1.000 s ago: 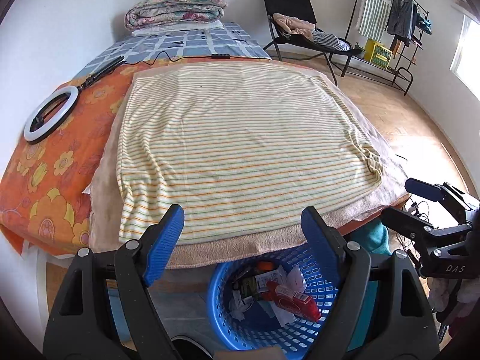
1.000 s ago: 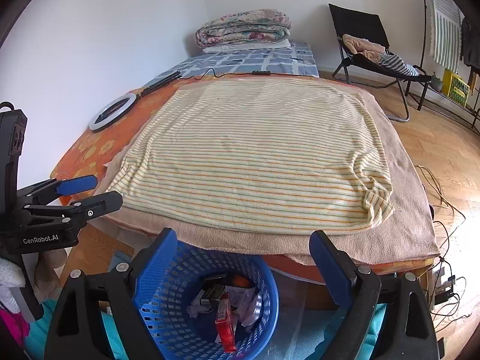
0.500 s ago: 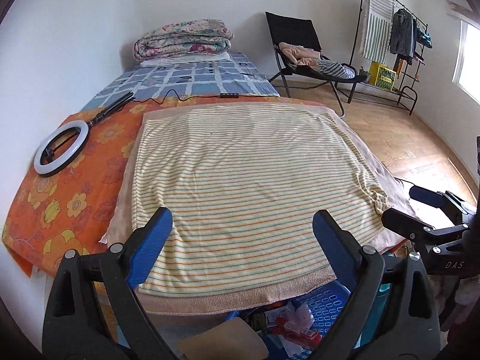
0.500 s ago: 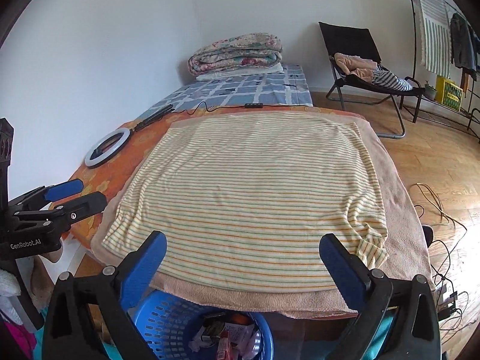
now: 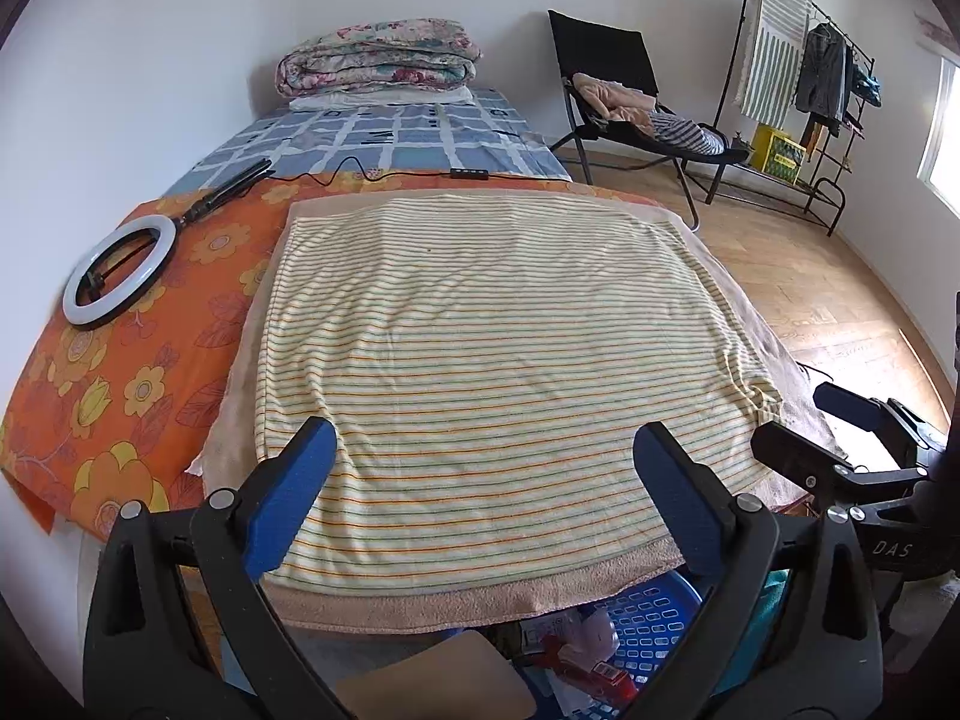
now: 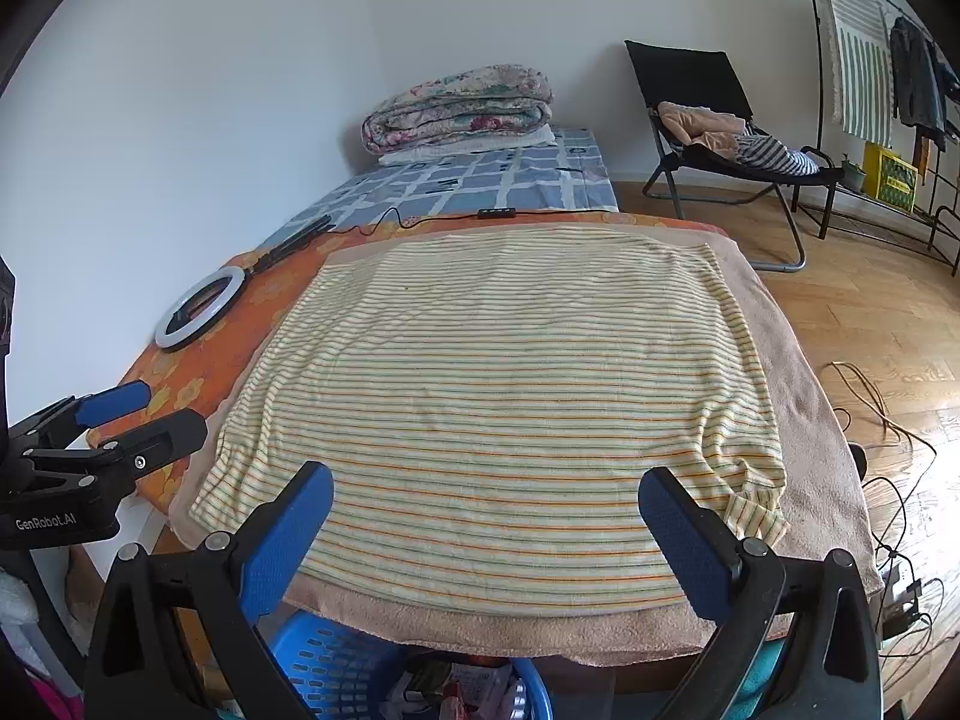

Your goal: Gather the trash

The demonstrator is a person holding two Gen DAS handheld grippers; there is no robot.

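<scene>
Both grippers hover above a cloth-covered table with their jaws spread wide and nothing between the blue pads: the left gripper (image 5: 483, 459) and the right gripper (image 6: 486, 507) each face a striped towel (image 5: 492, 348) that shows no litter on it. The collected trash (image 5: 576, 654) — wrappers and a red packet — sits in a blue laundry-style basket (image 6: 336, 669) tucked under the table's near edge, at about 6 o'clock in both views. A ring light (image 5: 120, 276) lies on the orange floral cloth (image 5: 120, 384) at 10 o'clock, its cable trailing toward the bed.

The risks, judged from here: the basket is half hidden by the overhanging beige towel (image 6: 810, 420), so a blind reach down could snag the fabric and drag the layers off, or clip the rim and tip the basket — spilling what was gathered. The two grippers also hang near each other and could collide.
</scene>
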